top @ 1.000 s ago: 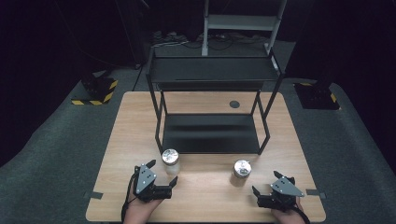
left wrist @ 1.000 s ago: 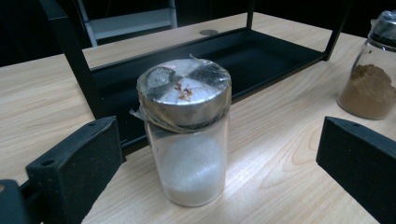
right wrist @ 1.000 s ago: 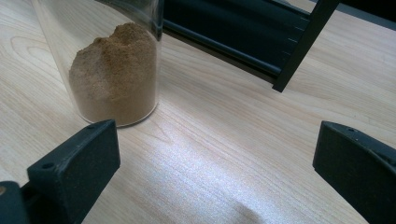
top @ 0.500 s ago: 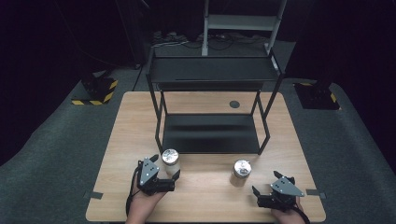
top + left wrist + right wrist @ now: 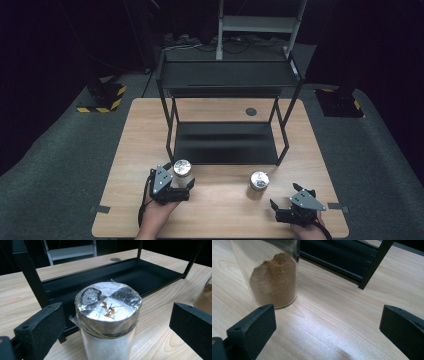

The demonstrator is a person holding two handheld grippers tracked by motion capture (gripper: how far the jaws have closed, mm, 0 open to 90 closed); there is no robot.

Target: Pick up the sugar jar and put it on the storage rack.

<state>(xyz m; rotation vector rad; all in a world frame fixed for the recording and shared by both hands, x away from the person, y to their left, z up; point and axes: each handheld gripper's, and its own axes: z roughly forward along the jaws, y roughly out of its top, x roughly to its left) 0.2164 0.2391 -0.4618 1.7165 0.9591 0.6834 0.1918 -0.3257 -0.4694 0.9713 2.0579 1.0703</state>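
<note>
A glass jar of white powder [image 5: 182, 169] with a taped silver lid stands on the table just in front of the black rack. My left gripper [image 5: 180, 178] is open, one jaw on each side of this jar [image 5: 108, 315], not touching it. In the left gripper view the jar stands midway between the left gripper's [image 5: 116, 325] jaws. A second jar [image 5: 258, 183], holding brown powder [image 5: 274, 282], stands to the right. My right gripper [image 5: 283, 196] is open near the table's front right. In the right gripper view the right gripper [image 5: 328, 325] has bare wood between its jaws, the brown jar ahead of its left jaw.
A black two-level metal rack [image 5: 225, 142] stands mid-table; its low shelf [image 5: 117, 272] lies just behind the white jar, and one leg [image 5: 374, 263] is beyond the brown jar. A round cable hole [image 5: 251, 111] sits at the back. The wooden table [image 5: 220, 220] has dark carpet around it.
My left gripper has moved forward and to the right until its jaws flank the white-powder jar. The right gripper and both jars have stayed put.
</note>
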